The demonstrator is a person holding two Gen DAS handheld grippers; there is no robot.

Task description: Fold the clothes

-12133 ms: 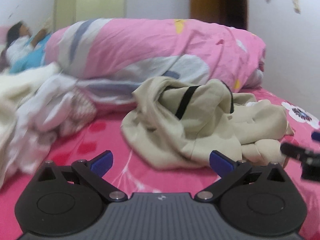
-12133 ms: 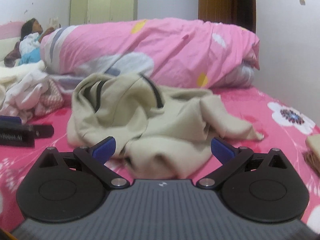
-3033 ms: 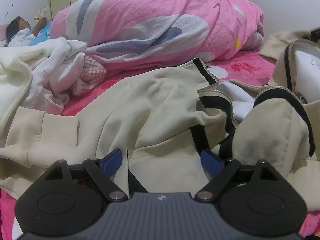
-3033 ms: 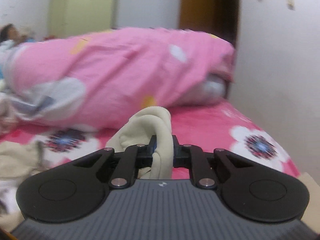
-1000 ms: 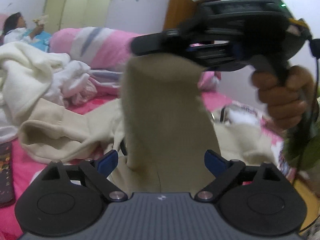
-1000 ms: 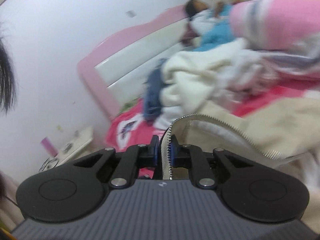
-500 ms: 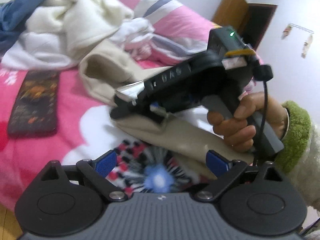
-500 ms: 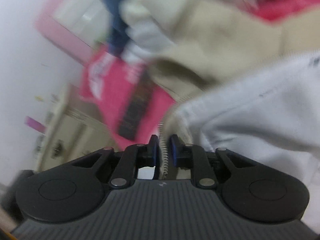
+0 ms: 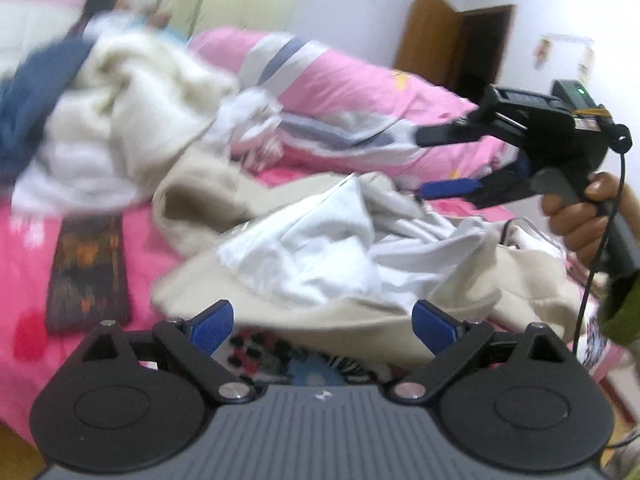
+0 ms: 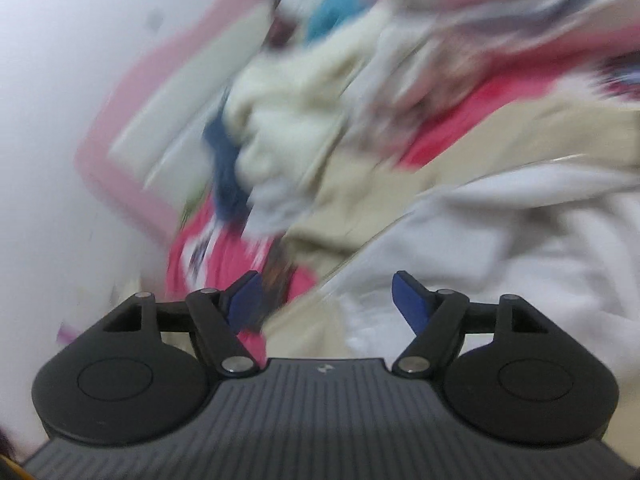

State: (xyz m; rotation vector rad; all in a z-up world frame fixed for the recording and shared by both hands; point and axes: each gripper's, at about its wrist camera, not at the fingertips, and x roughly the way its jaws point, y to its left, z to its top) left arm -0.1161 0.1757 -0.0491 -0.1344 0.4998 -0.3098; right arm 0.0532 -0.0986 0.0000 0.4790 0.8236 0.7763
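We find the beige jacket (image 9: 328,308) lying crumpled on the pink bed (image 9: 160,264), white lining (image 9: 320,248) turned up, its zipper edge running across the near part of the heap. It sits directly ahead of the left gripper (image 9: 322,322), whose jaws stand spread with nothing pinched; the jacket's near hem lies just beyond the blue pads. The right gripper (image 9: 436,164), held in a hand (image 9: 580,220) at the far right, is above the garment; its jaws are opening and no cloth is between them. The right wrist view is heavily blurred, yet it shows the same: blue pads apart, the lining below them.

We judge the step in hand to be spreading the jacket flat before any fold. To do it well, each gripper should take one clear corner or hem edge, single layer only, avoiding the zipper teeth, which may slip between the pads. Pulling outward and low across the bed should remove the bunching.

A dark phone-like slab (image 9: 86,272) lies near left, and a pile of cream and white clothes (image 9: 120,136) lies far left; the jacket should be kept off both.
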